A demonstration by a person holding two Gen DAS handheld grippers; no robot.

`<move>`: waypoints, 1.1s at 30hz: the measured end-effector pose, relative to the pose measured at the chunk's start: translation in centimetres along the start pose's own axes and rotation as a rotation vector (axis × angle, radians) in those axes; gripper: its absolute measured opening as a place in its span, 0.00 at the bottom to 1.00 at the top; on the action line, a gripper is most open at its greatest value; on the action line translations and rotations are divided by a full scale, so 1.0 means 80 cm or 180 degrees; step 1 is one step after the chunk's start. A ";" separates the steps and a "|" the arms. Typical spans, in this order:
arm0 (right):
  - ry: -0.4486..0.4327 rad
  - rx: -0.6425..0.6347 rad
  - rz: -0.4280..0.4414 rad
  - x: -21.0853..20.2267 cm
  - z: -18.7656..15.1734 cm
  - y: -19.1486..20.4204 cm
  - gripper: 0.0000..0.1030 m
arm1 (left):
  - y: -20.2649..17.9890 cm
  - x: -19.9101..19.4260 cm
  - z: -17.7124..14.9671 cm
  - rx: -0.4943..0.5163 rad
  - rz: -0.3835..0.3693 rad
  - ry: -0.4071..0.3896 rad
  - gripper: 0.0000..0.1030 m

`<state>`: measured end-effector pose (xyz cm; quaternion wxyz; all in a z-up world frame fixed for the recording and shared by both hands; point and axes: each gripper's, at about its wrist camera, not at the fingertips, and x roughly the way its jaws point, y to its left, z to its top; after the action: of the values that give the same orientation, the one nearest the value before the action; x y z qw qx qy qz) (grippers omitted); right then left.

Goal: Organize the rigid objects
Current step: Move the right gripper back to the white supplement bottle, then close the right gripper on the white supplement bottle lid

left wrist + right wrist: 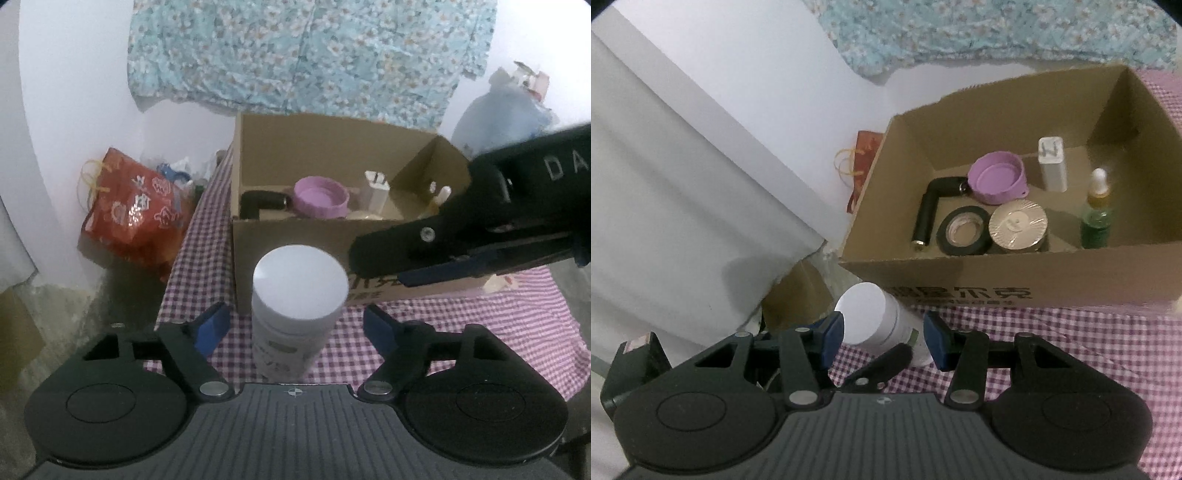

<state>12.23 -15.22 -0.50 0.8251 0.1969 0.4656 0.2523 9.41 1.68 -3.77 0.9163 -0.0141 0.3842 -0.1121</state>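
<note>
A white-capped bottle (297, 299) stands upright on the checked cloth just in front of a cardboard box (295, 236). My left gripper (297, 326) is open with its blue pads on either side of the bottle, not touching it. My right gripper (884, 338) is open above the same bottle (871, 317), whose cap lies close to its left pad; it shows in the left wrist view (388, 258) over the box's front wall. The box (1015, 273) holds a purple bowl (995, 181), a black tape roll (964, 230), a foil-topped jar (1017, 225), a dropper bottle (1095, 218), a white charger (1052, 168) and a black angled tube (929, 210).
The purple checked cloth (461, 332) covers the table, whose left edge runs close to the bottle. A red gift bag (136, 210) sits on the floor to the left. A flowered cloth (306, 55) hangs on the wall behind the box. A pale blue bag (506, 114) is at the back right.
</note>
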 end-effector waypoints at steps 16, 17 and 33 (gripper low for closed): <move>0.0131 0.0154 0.0079 0.048 0.009 -0.012 0.46 | 0.003 0.021 -0.004 0.0003 -0.0034 0.0062 0.55; 0.0131 0.0167 0.0102 0.049 0.009 -0.013 0.45 | 0.002 0.022 -0.003 0.0000 -0.0028 0.0060 0.54; 0.0117 0.0182 0.0203 0.042 0.002 -0.006 0.41 | -0.010 0.003 -0.005 0.0085 -0.0026 0.0000 0.51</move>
<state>13.94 -13.61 -2.94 0.8019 0.2305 0.4812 0.2687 9.15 0.90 -4.13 0.9159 -0.0034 0.3827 -0.1209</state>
